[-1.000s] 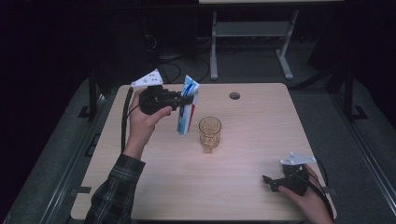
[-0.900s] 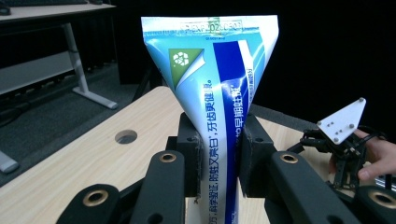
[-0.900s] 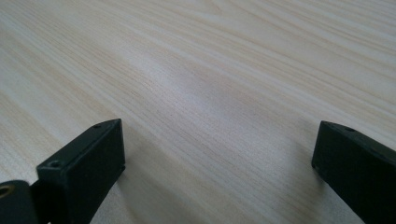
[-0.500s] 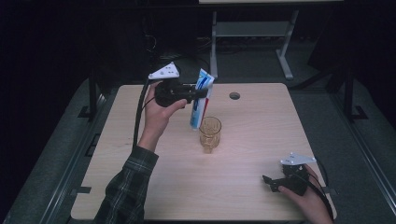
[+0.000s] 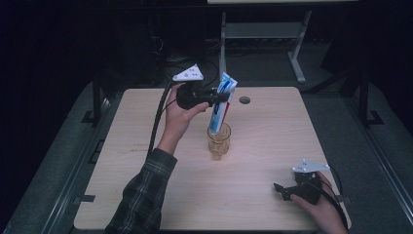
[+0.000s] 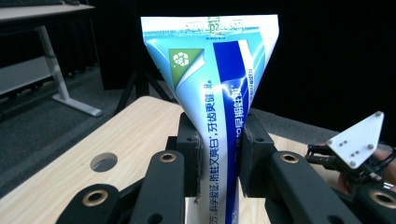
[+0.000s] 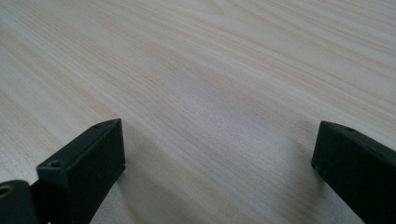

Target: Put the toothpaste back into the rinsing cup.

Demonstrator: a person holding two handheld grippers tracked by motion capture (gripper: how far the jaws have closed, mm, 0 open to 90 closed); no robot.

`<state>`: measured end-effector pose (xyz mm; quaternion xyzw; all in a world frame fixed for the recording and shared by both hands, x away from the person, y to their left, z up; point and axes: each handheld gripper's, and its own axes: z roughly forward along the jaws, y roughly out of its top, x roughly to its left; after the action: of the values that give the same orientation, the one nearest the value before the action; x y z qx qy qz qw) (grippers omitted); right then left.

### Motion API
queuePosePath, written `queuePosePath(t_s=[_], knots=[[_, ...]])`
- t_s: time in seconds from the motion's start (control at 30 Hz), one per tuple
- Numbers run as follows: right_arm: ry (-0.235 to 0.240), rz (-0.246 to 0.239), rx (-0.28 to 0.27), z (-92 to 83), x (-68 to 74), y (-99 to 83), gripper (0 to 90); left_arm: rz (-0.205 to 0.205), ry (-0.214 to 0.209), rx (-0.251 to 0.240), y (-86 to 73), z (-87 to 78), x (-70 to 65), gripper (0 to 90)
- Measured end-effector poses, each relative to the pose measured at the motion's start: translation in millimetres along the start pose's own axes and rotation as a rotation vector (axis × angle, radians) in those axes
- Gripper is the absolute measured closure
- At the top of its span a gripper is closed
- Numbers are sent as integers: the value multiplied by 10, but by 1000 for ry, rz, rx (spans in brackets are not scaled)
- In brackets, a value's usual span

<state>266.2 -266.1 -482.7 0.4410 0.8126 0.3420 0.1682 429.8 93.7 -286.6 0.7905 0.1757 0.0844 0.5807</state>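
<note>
One blue-white toothpaste tube (image 6: 219,107), crimped end up, over glass (image 5: 219,141).

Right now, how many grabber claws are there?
2. The left gripper is up over the glass cup, squeezing a toothpaste tube. The right gripper rests open at the table's near right corner.

Dark lab: bare desk (image 5: 146,161), cables (image 5: 170,61)

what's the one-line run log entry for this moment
left gripper: shut on toothpaste tube | tube over glass cup | right gripper: open, on table
</note>
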Motion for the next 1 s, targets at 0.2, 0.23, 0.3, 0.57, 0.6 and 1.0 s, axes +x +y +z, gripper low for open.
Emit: queuePosePath(t_s=[0.2,0.23,0.3,0.57,0.6,1.0], knots=[[-1,-1,0,0,0,0,18,-12,-1,19,-107,114,58,731],[-1,-1,0,0,0,0,18,-13,-2,31,-138,137,75,731],[0,-1,0,1,0,0,18,-17,0,39,-173,161,86,731],[1,-2,0,1,0,0,18,-42,1,59,-324,211,145,730],[0,-2,-1,1,0,0,18,-43,1,62,-336,216,148,730],[2,-4,-2,3,-1,-1,18,-55,3,93,-522,276,160,728]])
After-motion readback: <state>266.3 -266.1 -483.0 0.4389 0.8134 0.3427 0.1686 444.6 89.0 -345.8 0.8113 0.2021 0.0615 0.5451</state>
